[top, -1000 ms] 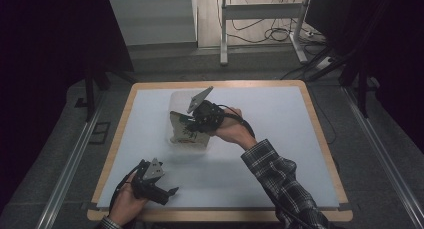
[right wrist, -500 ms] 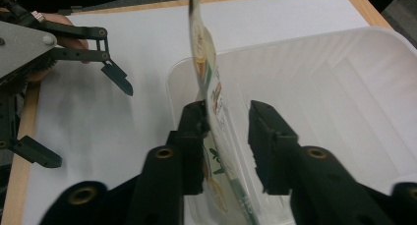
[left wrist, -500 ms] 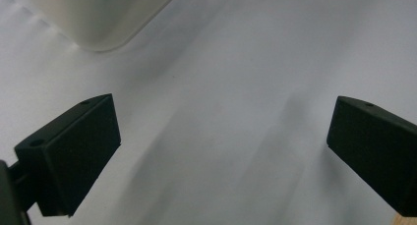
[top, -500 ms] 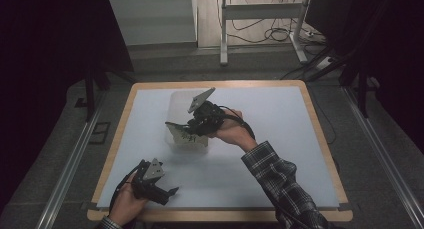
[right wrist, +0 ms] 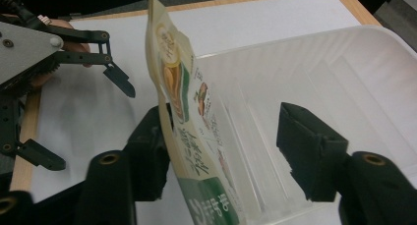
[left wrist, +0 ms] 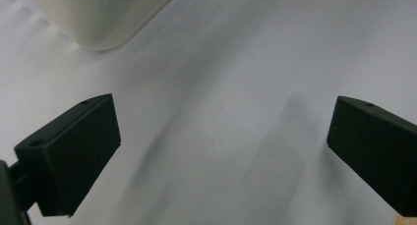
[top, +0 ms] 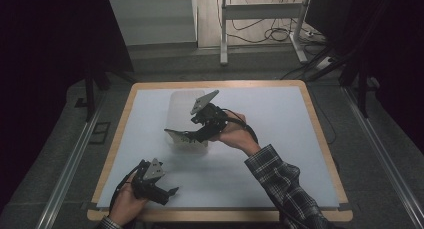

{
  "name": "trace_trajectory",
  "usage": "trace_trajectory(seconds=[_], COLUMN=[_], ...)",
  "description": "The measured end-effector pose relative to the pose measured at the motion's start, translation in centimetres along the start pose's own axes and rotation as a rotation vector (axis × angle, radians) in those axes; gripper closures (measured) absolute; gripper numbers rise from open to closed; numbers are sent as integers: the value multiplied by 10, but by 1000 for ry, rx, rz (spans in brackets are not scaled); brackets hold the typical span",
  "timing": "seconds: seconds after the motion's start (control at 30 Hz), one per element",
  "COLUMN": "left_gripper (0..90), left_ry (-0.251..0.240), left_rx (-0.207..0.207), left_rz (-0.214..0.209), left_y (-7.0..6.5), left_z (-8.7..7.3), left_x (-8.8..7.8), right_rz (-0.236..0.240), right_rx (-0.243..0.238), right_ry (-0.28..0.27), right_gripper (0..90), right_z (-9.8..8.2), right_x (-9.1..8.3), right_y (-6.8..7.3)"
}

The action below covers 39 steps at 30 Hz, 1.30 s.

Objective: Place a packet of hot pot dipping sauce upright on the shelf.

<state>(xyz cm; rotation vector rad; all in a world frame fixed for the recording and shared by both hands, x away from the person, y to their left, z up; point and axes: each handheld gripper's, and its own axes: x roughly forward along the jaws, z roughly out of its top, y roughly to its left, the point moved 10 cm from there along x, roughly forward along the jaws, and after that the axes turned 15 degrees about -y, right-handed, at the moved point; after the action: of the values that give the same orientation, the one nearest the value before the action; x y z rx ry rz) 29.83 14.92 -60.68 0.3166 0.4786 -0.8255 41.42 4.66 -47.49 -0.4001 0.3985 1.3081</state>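
Fig.: Packet release into tub.
R gripper [right wrist: 223, 131] jaws just opening, packet [right wrist: 189, 136] between, unpressed; clear straight out so it drops inside tub [right wrist: 344, 68]. L gripper [left wrist: 223, 136] open, idle.

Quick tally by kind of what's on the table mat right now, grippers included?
Translucent white plastic bin: 1
Flat printed snack packet with a green band, standing against the bin's near wall: 1
Black two-jaw grippers: 2, the left gripper and the right gripper, both open
Total: 4
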Motion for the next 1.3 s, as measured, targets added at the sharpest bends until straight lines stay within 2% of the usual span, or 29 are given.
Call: trace_trajectory(seconds=[0.07,0.17,0.43,0.57,0.9,1.3], left_gripper=[0,0,0,0,0,0], left_ry=[1,2,4,6,12,17], left_rx=[1,1,2,3,5,8], left_rz=[0,0,-1,-1,0,0], left_y=[0,0,0,0,0,0], left_z=[0,0,-1,-1,-1,-2], left_x=[0,0,1,1,1,1], right_rz=[-4,-13,-28,-20,-3,-22], right_rx=[2,33,28,38,76,102], right_ry=[-4,-17,-22,-43,-69,-73], right_gripper=[353,298,224,174,121,81], right_z=[0,-2,-5,-6,-13,-28], right_x=[-1,-4,-10,-14,-24,-38], right_y=[0,-1,-1,1,5,5])
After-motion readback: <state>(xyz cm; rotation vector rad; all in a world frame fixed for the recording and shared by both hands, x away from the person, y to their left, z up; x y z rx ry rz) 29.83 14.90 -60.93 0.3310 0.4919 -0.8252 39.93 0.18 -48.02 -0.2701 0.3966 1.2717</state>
